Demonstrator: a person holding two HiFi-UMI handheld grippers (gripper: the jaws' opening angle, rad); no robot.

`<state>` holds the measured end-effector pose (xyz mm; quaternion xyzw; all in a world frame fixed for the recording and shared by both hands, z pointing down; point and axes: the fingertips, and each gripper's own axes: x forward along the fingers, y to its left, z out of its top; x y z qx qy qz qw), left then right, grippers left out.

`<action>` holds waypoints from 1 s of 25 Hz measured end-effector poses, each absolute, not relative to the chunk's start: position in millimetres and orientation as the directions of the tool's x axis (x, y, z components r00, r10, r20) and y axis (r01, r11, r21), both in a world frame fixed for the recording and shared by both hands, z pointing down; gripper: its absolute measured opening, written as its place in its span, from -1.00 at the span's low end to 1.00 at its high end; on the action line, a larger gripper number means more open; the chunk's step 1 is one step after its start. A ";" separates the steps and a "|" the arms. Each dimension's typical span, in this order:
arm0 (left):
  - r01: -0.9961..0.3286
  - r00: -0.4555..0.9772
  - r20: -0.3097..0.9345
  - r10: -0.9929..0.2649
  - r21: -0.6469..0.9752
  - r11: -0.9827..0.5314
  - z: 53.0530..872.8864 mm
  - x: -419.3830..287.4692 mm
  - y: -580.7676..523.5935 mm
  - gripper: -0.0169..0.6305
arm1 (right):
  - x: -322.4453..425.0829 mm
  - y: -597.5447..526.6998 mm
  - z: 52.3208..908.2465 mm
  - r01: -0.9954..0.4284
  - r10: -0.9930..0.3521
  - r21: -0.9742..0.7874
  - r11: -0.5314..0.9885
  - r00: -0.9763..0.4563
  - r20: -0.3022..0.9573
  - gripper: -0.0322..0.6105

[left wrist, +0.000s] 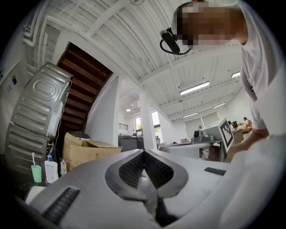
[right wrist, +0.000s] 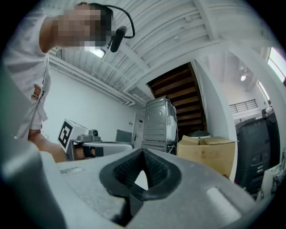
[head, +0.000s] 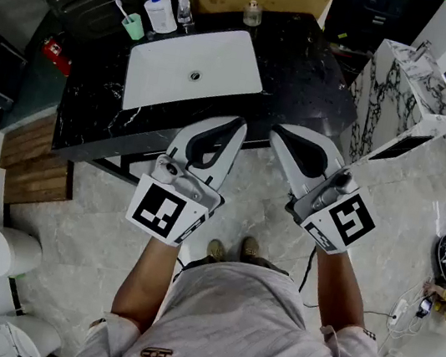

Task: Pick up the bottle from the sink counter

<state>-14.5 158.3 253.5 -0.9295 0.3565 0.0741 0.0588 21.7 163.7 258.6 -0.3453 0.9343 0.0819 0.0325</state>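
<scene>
A white pump bottle (head: 160, 13) with a blue top stands at the back left of the black marble sink counter (head: 307, 77), behind the white basin (head: 192, 68). In the left gripper view the pump bottle (left wrist: 51, 169) shows at the far left. My left gripper (head: 239, 124) and right gripper (head: 277, 135) hover side by side over the counter's near edge, well short of the bottle. Both point upward and away, and both are shut with nothing between the jaws. The closed left tips (left wrist: 144, 152) and right tips (right wrist: 143, 151) show against the ceiling.
Beside the bottle stand a green cup with a toothbrush (head: 132, 25), a small clear bottle (head: 185, 8) and a small jar (head: 252, 12). A cardboard box (left wrist: 85, 152) sits behind the counter. A marble-patterned cabinet (head: 406, 94) stands right; a toilet (head: 3, 251) lower left.
</scene>
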 end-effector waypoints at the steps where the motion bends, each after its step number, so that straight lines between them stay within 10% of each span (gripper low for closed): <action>1: -0.672 0.734 -0.180 -0.655 -0.057 -0.738 253.3 -13.9 157.5 -0.95 | 22.4 163.0 258.6 -0.651 -0.640 0.134 0.748 -0.760 -0.116 -0.90; 25: -0.759 0.650 -0.183 -0.738 -0.103 -0.643 240.5 22.1 120.2 -0.95 | 96.4 124.4 243.4 -0.630 -0.606 0.106 0.769 -0.772 -0.189 -0.89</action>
